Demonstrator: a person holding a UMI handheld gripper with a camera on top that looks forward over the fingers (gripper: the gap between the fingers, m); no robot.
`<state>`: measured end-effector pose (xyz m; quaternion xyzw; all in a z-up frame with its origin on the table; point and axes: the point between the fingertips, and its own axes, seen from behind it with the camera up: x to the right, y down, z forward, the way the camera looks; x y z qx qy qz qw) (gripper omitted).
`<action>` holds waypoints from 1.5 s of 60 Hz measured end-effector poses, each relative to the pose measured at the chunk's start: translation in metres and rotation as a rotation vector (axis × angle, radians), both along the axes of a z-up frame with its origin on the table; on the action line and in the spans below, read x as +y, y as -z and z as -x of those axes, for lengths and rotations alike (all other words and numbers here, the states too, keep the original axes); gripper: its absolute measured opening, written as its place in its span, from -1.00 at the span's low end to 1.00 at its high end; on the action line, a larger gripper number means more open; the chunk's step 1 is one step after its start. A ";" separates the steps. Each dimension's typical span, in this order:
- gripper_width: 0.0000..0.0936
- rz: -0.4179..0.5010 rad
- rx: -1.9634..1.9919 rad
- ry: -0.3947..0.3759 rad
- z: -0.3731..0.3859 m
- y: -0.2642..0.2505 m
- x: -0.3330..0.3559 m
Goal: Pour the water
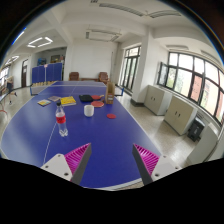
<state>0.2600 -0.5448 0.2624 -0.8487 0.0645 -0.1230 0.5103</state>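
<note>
A clear plastic water bottle (61,122) with a red label and red cap stands upright on the blue table (105,140), ahead of my left finger and well beyond it. A white cup (89,110) stands farther back, near the table's middle. My gripper (112,160) is open above the near part of the table, its pink pads wide apart with nothing between them.
A tall dark bottle (110,92) stands at the far end of the table, with a yellow sheet (68,100), a small red object (111,116) and a white cable (48,140) lying on it. White cabinets (170,106) line the windowed right wall.
</note>
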 end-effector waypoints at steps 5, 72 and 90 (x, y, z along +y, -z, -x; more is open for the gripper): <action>0.82 0.035 -0.002 -0.011 0.003 0.013 -0.006; -0.28 -0.259 0.022 -0.247 0.231 0.182 0.400; -0.43 -0.355 0.274 -0.438 0.283 0.090 0.416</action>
